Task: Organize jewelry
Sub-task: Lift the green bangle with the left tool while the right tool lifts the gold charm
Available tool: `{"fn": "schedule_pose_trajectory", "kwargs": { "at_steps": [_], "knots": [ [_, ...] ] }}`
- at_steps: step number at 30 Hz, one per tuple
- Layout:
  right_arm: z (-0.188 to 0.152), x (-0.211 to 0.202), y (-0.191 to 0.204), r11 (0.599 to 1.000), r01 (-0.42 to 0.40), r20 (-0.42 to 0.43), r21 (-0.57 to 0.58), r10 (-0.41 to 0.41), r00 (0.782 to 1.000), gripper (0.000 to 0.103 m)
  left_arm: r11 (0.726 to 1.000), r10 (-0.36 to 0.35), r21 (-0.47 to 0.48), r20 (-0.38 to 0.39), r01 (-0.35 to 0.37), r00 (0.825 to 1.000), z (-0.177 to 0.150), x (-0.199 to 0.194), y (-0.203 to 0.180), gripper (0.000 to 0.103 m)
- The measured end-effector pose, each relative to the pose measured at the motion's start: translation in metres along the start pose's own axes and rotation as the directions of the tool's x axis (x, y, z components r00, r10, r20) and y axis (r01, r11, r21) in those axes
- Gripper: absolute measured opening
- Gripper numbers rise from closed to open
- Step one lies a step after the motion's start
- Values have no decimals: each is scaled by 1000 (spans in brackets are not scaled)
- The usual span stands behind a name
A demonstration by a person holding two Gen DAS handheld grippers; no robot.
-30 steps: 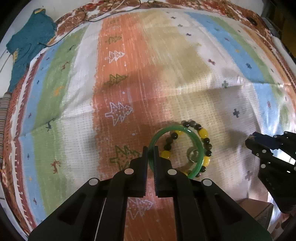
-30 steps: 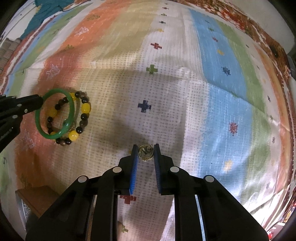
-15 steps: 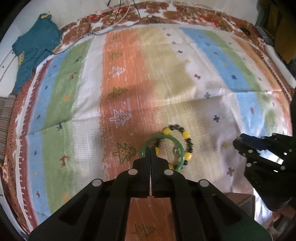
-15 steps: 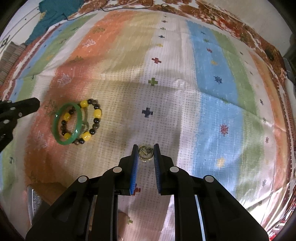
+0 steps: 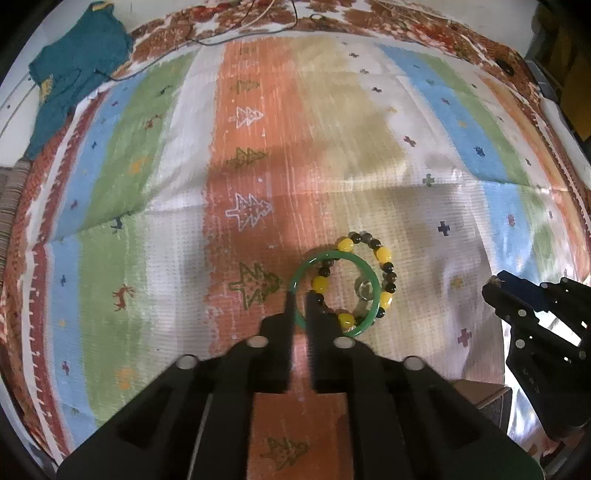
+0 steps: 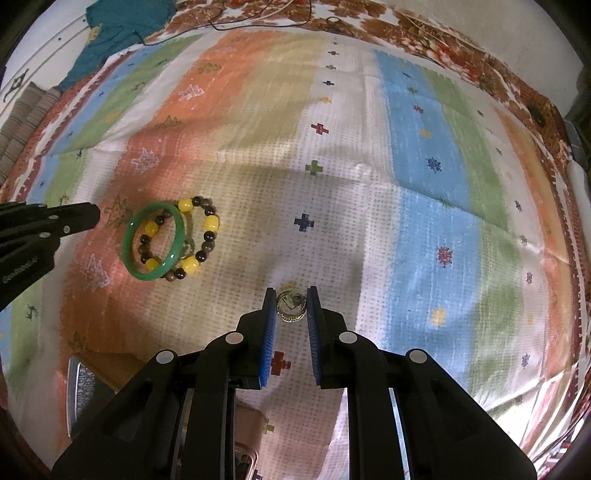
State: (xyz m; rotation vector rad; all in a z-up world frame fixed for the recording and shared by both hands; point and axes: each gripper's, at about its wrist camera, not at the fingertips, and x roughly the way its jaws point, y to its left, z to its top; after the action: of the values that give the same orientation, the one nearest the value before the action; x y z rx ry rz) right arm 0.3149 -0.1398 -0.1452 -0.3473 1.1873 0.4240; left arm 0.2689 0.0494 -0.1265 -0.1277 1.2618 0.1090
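Note:
A green bangle [image 5: 334, 291] lies on a yellow-and-dark beaded bracelet [image 5: 384, 258] on the striped cloth, with a small clear ring [image 5: 365, 287] inside. My left gripper [image 5: 300, 301] is slightly open, its tips astride the bangle's near-left rim; in the right wrist view it [image 6: 88, 218] sits apart from the bangle [image 6: 153, 242]. My right gripper [image 6: 291, 304] is shut on a gold ring [image 6: 291, 306], held just above the cloth. The right gripper [image 5: 495, 290] also shows at the right edge of the left view.
A teal garment [image 5: 74, 74] lies at the far left corner with a thin cable [image 5: 240, 33] along the far edge. A brown box with a metal lid [image 6: 88, 384] sits at the near edge, below the left gripper.
My left gripper was shut half a second ago and now has a small gap. It has backed off the bangle, which rests on the cloth. The right gripper keeps the gold ring.

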Motion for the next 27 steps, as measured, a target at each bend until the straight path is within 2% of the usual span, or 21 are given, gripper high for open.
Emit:
{"fn": "schedule_pose_trajectory", "kwargs": {
  "at_steps": [2,17,24,27],
  "knots": [
    [0,2,0,1000,-1,-4,-1,1,1000,17,1000,-6,-4,-10,6,1000,1,5,0,21],
    [2,8,2,1000,-18,-17,-9,18,1000,17,999,36,17,-94,-35,995,2,49,-2,21],
    [2,9,3,1000,-16,-21,-12,16,1000,17,998,57,32,-96,-54,994,1,58,-4,21],
    [2,9,4,1000,-18,-20,-17,17,1000,17,999,54,12,-83,-53,995,2,59,0,12]
  ]
}}
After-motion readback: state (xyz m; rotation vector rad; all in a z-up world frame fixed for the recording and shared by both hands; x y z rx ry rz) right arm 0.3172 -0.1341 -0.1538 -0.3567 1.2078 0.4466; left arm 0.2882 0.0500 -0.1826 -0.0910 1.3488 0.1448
